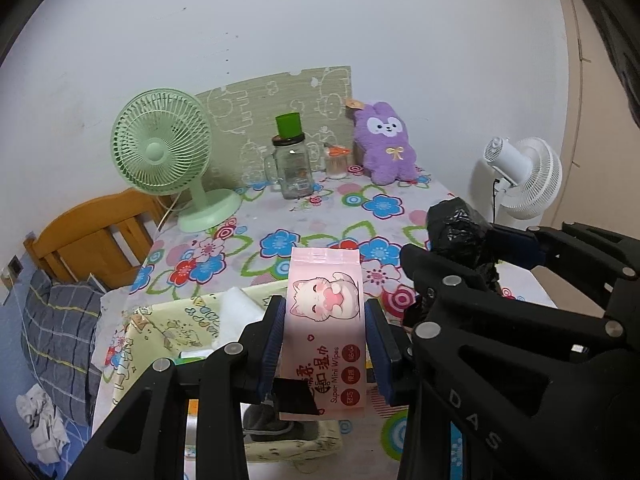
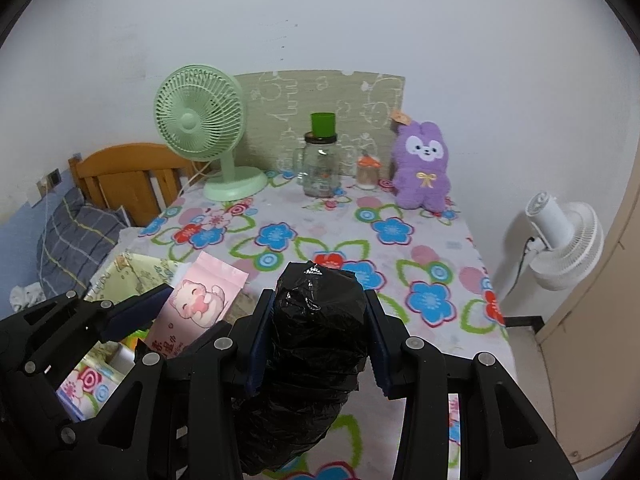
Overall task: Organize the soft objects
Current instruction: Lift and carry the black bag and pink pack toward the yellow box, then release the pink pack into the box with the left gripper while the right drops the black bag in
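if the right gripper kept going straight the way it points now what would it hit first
Probably nothing soon. The right gripper, shut on the black bag roll, points over bare flowered tablecloth; the glass jar at the far edge looks nearest that line, though depth is unclear.

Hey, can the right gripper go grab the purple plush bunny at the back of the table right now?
Probably not yet: the right gripper is shut on a black plastic roll. The path over the table to the purple plush bunny looks open.

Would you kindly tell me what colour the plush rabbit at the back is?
Purple plush rabbit, white face, yellow bow; clearest in the right wrist view.
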{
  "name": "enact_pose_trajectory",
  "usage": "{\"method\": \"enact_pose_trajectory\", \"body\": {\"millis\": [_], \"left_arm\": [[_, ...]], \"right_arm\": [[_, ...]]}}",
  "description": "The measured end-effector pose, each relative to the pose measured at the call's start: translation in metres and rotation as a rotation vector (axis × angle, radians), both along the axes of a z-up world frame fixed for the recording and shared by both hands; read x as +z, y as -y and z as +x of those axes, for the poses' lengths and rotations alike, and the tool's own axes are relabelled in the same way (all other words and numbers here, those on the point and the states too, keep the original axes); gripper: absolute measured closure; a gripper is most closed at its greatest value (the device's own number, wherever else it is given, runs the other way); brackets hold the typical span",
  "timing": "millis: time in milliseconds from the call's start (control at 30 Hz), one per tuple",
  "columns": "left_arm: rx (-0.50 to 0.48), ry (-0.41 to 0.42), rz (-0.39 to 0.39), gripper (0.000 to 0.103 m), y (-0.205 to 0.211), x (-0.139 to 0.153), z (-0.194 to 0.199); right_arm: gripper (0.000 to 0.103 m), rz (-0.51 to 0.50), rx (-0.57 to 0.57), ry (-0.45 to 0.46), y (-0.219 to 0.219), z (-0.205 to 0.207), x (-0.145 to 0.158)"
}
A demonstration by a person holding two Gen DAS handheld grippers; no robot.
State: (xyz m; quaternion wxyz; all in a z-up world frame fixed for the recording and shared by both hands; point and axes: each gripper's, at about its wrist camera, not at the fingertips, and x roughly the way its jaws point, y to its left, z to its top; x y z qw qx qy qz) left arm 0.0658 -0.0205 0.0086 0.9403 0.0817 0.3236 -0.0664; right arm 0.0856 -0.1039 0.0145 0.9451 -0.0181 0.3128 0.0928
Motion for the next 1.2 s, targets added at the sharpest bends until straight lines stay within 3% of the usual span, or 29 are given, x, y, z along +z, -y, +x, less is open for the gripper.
{"method": "enact_pose_trajectory", "body": {"millis": [1200], "left_arm": [[0.138,-0.088,0.018,0.062,-0.089,-0.039,0.023]], "right_arm": [[0.057,-0.009,0.167,-0.106,-0.097,0.044,-0.035]]}}
